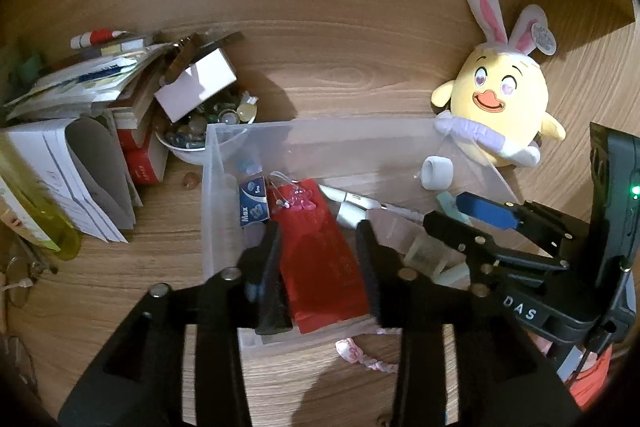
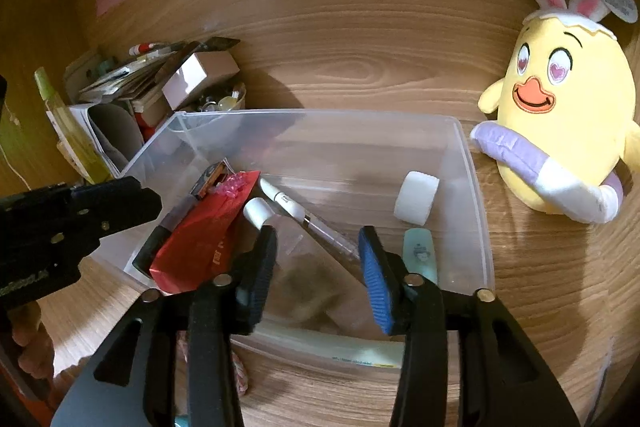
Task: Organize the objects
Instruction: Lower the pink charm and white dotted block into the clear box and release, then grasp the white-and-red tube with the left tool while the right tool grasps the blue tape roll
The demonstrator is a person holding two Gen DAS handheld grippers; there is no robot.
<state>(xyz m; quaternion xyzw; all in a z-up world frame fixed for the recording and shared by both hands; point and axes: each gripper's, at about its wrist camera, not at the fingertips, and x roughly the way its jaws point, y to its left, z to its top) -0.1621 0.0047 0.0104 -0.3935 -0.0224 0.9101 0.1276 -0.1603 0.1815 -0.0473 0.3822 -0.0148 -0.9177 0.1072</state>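
A clear plastic bin (image 1: 208, 187) (image 2: 476, 195) sits on the wooden desk. Inside lie a red packet (image 1: 320, 259) (image 2: 200, 239), a small blue box (image 1: 253, 205), a white pen (image 1: 352, 203) (image 2: 288, 205), a white tape roll (image 1: 436, 173) (image 2: 416, 197) and a pale green case (image 2: 420, 251). My left gripper (image 1: 320, 247) is open, its fingers on either side of the red packet, over the bin. My right gripper (image 2: 318, 259) is open and empty above the bin's near side; it also shows in the left wrist view (image 1: 472, 215).
A yellow plush chick with bunny ears (image 1: 496, 99) (image 2: 560, 131) leans against the wall right of the bin. Left of the bin are stacked books and papers (image 1: 80, 155), a white bowl of trinkets (image 1: 192, 139) with a white box (image 1: 196, 83). A pink braided cord (image 1: 368, 359) lies before the bin.
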